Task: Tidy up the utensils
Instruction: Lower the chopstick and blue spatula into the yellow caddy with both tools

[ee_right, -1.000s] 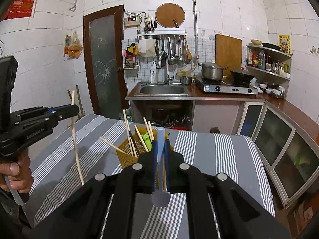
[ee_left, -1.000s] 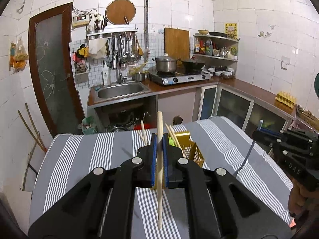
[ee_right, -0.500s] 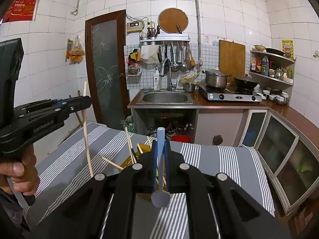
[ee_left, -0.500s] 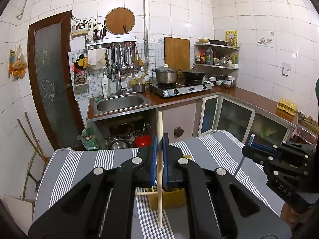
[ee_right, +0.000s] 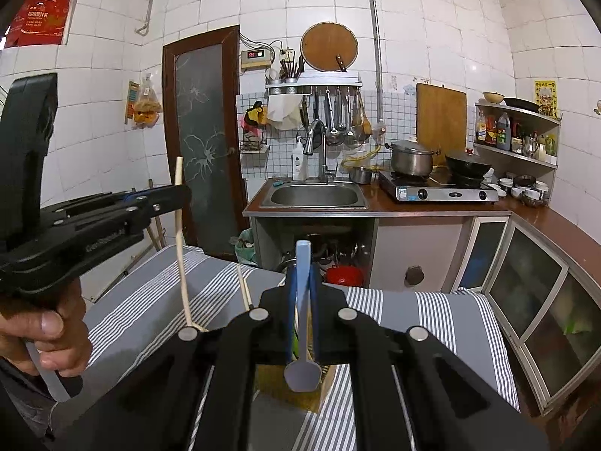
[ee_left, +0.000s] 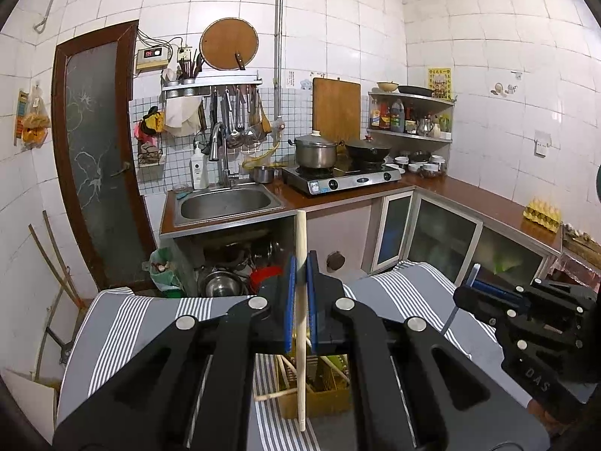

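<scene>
Above the yellow slotted caddy (ee_left: 319, 402) on the grey striped tablecloth (ee_left: 124, 323), our left gripper (ee_left: 299, 293) is clamped on a pale, round wooden chopstick (ee_left: 300, 338) held upright. To its right, our right gripper (ee_right: 300, 300) pinches a smooth pale-blue plastic spoon (ee_right: 302, 370), bowl hanging over the caddy.

walls: white tile (ee_left: 469, 75) | door: dark frosted-glass (ee_left: 94, 143) | counter: brown (ee_left: 477, 197) | sink: steel (ee_left: 225, 203)
</scene>
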Available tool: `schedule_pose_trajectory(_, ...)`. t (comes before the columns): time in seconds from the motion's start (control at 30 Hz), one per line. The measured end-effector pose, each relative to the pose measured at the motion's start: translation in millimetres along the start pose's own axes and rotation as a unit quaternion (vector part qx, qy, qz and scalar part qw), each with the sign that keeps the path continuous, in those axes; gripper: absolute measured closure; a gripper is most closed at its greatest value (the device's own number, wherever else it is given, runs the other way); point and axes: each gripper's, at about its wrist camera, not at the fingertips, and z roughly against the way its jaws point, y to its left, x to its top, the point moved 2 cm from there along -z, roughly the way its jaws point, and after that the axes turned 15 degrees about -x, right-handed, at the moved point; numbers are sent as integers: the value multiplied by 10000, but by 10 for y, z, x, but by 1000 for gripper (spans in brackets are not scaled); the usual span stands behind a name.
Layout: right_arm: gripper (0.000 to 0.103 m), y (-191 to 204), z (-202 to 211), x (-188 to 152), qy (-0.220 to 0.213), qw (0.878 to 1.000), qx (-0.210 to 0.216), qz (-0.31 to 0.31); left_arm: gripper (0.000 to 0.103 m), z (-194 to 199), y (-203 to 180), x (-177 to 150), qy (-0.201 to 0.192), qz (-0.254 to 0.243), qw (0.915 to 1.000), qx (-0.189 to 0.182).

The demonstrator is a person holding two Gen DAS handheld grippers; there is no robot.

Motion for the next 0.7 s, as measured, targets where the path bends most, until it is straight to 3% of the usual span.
schedule_pose_trajectory(0.7,96,116,-593,64,203,9997,-91,38,99,-570,352,-5,-222,215,9995,29)
